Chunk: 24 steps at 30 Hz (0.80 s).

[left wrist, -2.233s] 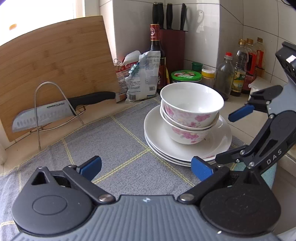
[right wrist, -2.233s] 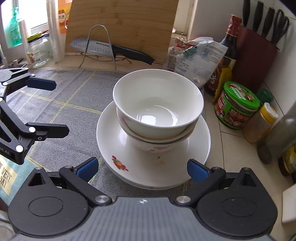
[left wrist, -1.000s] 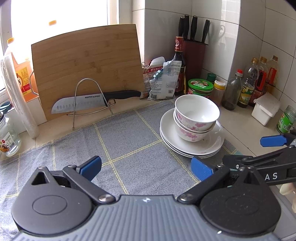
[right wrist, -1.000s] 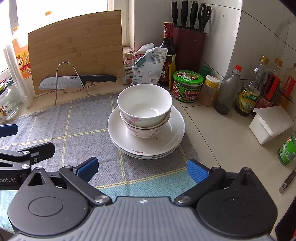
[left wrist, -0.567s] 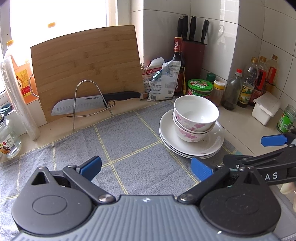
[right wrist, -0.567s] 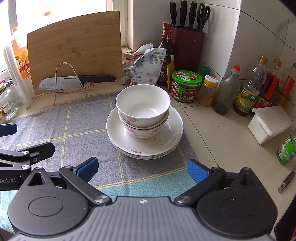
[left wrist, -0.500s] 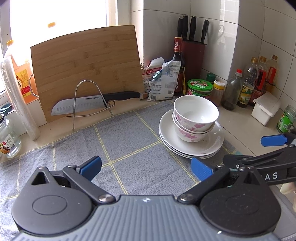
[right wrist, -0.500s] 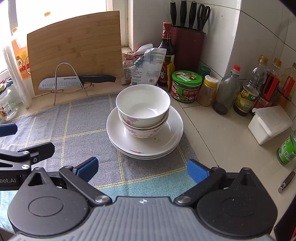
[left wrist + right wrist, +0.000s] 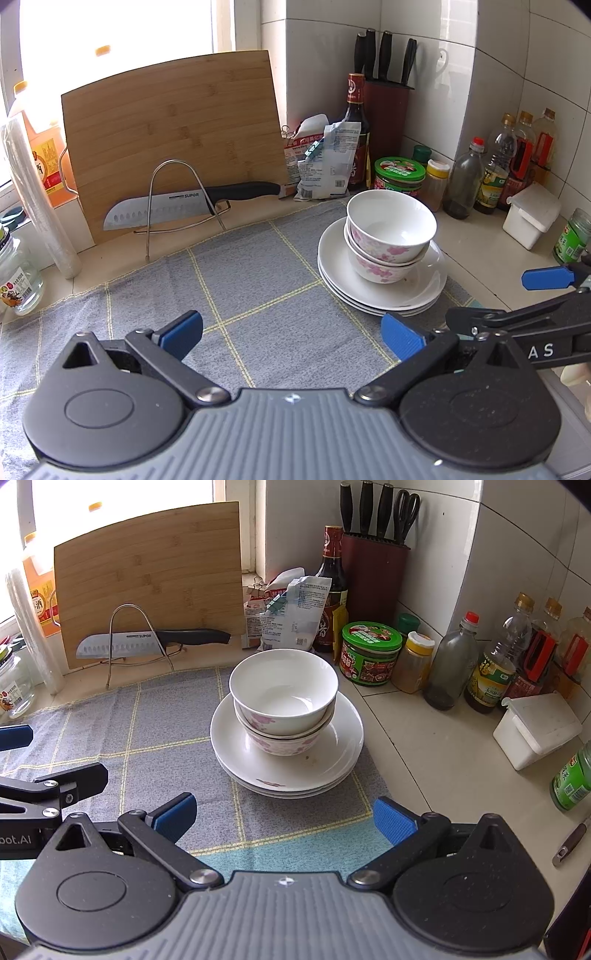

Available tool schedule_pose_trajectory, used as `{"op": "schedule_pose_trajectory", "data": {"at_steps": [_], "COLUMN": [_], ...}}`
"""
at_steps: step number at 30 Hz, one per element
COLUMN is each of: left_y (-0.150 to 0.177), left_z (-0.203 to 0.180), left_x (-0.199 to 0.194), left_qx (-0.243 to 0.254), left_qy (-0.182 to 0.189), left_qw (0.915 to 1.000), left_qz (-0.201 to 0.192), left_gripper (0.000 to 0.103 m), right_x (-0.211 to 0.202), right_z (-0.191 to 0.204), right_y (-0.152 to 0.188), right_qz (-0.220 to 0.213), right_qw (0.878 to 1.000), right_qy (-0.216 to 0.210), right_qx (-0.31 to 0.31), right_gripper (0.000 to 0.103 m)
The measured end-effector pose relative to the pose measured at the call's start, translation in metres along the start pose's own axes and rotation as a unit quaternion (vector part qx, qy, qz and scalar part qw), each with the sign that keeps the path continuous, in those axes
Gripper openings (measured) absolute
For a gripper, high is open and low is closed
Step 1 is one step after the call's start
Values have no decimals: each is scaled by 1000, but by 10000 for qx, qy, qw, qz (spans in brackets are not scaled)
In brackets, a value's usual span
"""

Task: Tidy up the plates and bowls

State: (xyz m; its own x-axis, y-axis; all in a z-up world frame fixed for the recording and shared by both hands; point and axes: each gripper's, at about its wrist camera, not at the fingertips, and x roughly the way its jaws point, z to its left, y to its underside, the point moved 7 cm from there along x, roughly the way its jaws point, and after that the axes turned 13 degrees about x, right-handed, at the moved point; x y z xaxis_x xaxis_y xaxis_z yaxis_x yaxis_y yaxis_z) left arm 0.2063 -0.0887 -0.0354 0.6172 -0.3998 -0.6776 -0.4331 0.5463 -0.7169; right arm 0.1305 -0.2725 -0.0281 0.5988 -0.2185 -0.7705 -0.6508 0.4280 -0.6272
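Both the left gripper and right gripper hang back with jaws wide apart and empty, the two white floral bowls sit nested on the stacked white plates at the grey checked cloth's edge on the surface, so a careless nudge could probably topple them.
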Motion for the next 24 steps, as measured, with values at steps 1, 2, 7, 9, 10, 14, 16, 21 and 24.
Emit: {"op": "schedule_pose_trajectory", "data": {"at_steps": [1,2,7,9,10,14,16,21,24], "left_y": [0,0,1,0,0,1,0,0,0], "left_z": [0,0,-1,-2,-1,-2,-2,-2,-3], "left_x": [0,0,0,-1,-1,-2,-3,-3,-4], "left_qx": [-4,-2,20,28,28,34,50,62,72], "left_qy": [-2,0,-4,-8,-10,-18,-27,-14,-9], "left_qw": [10000,10000,10000,10000,10000,10000,10000,10000,10000], "left_qz": [-1,-2,5,2,0,-11,-16,-25,-31], "left_gripper": [102,102,102,102,102,102,102,102,102], "right_x": [0,0,-1,-1,-1,-2,-2,-3,-3], "right_z": [0,0,-1,-1,-1,-1,-1,-1,-1], "right_y": [0,0,0,0,0,1,1,1,1], "right_qz": [1,4,8,5,2,-8,-14,-10,-11], "right_qw": [10000,10000,10000,10000,10000,10000,10000,10000,10000], "right_qy": [2,6,18,18,18,19,32,59,63], "right_qx": [4,8,-6,-7,-9,-10,-18,-27,-30], "right_gripper": [103,103,103,103,103,103,103,103,103]}}
